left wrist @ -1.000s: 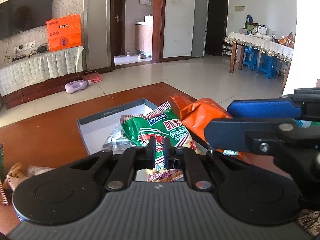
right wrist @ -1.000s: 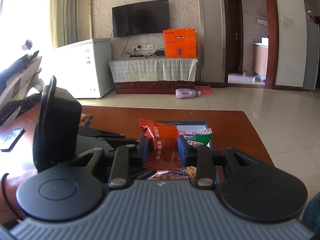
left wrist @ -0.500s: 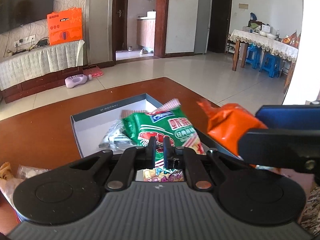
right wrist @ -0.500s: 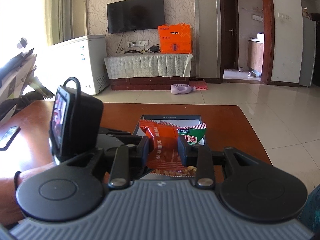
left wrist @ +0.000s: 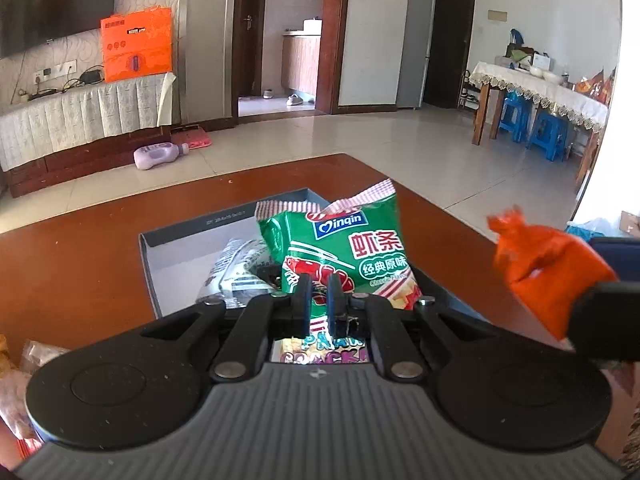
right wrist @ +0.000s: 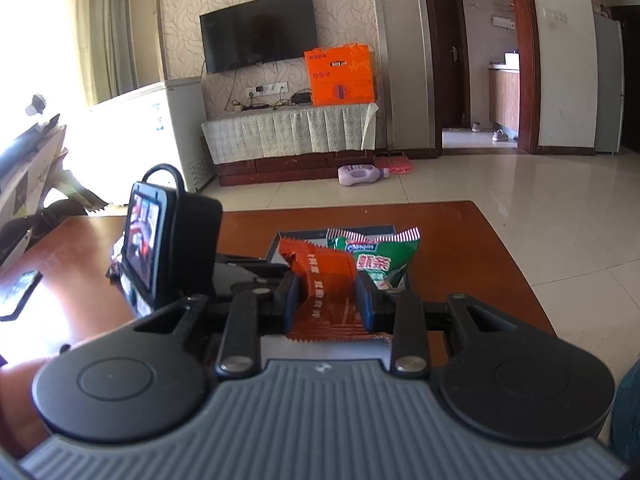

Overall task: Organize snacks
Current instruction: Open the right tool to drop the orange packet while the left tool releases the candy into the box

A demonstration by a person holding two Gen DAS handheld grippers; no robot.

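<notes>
Wooden table (left wrist: pixel 100 248); green prawn-cracker packet (left wrist: pixel 344 252) stands upright above box (left wrist: pixel 168 236).

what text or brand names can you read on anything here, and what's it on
"Oinqin" and "虾条 经典原味": green snack bag.
"PRAW... CRACK...", partly hidden: the same bag's lower part, behind the fingers.
Orange packet: print too blurred.
Box rim: small print unreadable.
Orange carton: unreadable.

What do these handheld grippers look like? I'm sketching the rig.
Both the left gripper and the right gripper have black linkage arms with silver rivets, round black discs either side, a ribbed grey body, and dark blue finger pads.
</notes>
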